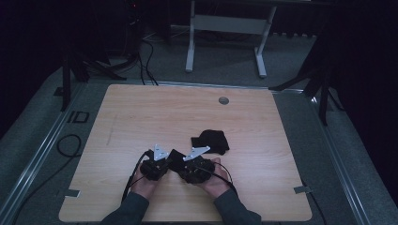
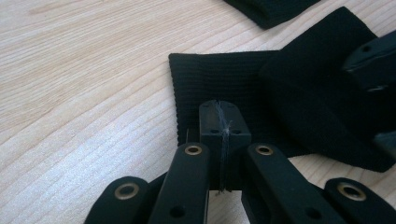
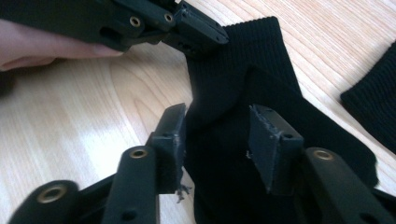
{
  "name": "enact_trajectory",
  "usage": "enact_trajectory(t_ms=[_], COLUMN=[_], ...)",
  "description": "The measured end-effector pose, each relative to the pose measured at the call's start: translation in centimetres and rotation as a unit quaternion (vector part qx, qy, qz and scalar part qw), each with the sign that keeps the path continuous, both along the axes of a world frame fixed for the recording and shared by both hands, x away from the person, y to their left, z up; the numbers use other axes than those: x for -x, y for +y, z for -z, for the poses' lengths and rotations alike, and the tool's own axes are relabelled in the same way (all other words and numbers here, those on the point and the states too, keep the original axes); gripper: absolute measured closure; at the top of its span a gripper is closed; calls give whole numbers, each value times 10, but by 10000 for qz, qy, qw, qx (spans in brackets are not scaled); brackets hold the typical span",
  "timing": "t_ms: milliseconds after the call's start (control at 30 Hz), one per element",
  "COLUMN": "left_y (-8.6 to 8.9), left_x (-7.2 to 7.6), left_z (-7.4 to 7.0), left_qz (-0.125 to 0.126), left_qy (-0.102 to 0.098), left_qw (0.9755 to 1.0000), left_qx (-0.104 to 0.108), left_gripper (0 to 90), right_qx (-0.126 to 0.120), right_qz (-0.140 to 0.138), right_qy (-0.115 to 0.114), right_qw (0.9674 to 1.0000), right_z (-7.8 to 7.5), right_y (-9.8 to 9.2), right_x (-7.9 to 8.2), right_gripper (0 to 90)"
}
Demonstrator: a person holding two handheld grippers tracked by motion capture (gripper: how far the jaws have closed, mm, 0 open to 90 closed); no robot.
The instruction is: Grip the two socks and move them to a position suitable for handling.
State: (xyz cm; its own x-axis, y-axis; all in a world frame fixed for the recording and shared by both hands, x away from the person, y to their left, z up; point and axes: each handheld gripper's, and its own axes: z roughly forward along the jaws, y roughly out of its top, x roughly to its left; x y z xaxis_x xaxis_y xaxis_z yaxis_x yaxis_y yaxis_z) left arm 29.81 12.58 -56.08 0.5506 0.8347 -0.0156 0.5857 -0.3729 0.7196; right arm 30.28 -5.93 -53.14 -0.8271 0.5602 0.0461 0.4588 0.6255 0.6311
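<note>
Pinching ribbed cuff edge of black sock [image 2: 224, 86], left gripper [image 2: 223, 122] stayed out of it: jaws fully closed on fabric. Right gripper [image 3: 219, 140] jaws stood apart, sock between, unpressed. Sock lay flat on wooden table [image 1: 141, 112], near front edge. Soft, light, limp knit; likely best taken at cuff. Second sock [image 1: 211, 140] lay nearby.

The table [image 1: 141, 117] is being viewed from above and behind, looking forward. Both gripper views are being taken close, low along the jaws; the same black cloth [image 2: 219, 79] [image 3: 243, 56] is being shared between them.
</note>
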Motion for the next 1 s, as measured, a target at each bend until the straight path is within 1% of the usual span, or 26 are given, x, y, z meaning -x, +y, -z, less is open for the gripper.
enact_trajectory(t_ms=[167, 267, 300, 333, 400, 467, 533, 600, 633, 733, 800, 833, 1000], left_y=[0, 0, -1, -1, -1, -1, -1, -1, -1, -1, -1, 0, 0], left_x=[0, 0, 1, 1, 1, 1, 1, 1, 1, 1, 0, 0, 0], left_z=[0, 0, 0, 0, 0, 0, 0, 0, 0, 0, 0, 0, -1], left_qz=[-1, -5, -8, -11, -13, 8, 9, 13, 13, 30, 32, 72, 102], left_qy=[-3, -5, -9, -20, -26, -28, -33, -34, -34, -32, -33, -24, -14], left_qw=[10000, 10000, 10000, 10000, 10000, 10000, 10000, 10000, 10000, 10000, 10000, 10000, 9999], left_qx=[0, -3, -5, -12, -30, -51, -32, -32, -32, -48, -43, -63, -79], left_gripper=[900, 900, 900, 900, 900, 900, 900, 900, 900, 900, 900, 900, 900], right_qx=[94, 34, 21, 9, -12, -66, -129, -200, -200, -334, -350, -419, -529], right_qz=[85, 158, 159, 163, 111, 103, 97, 86, 86, 149, 159, 248, 504], right_qy=[173, 336, 385, 433, 441, 396, 337, 287, 287, 165, 135, 20, 26], right_qw=[9998, 9993, 9991, 9989, 9990, 9991, 9993, 9994, 9994, 9992, 9992, 9988, 9973], right_z=[5, 8, 10, 10, 11, 8, 4, -1, -1, -10, -12, -20, -21], right_y=[10, 14, 15, 15, 16, 15, 13, 10, 10, 3, 1, -10, -29], right_x=[-7, -12, -13, -14, -15, -13, -11, -8, -8, -3, -3, -1, -2], right_gripper=[545, 564, 584, 626, 766, 841, 857, 859, 859, 859, 859, 859, 859])
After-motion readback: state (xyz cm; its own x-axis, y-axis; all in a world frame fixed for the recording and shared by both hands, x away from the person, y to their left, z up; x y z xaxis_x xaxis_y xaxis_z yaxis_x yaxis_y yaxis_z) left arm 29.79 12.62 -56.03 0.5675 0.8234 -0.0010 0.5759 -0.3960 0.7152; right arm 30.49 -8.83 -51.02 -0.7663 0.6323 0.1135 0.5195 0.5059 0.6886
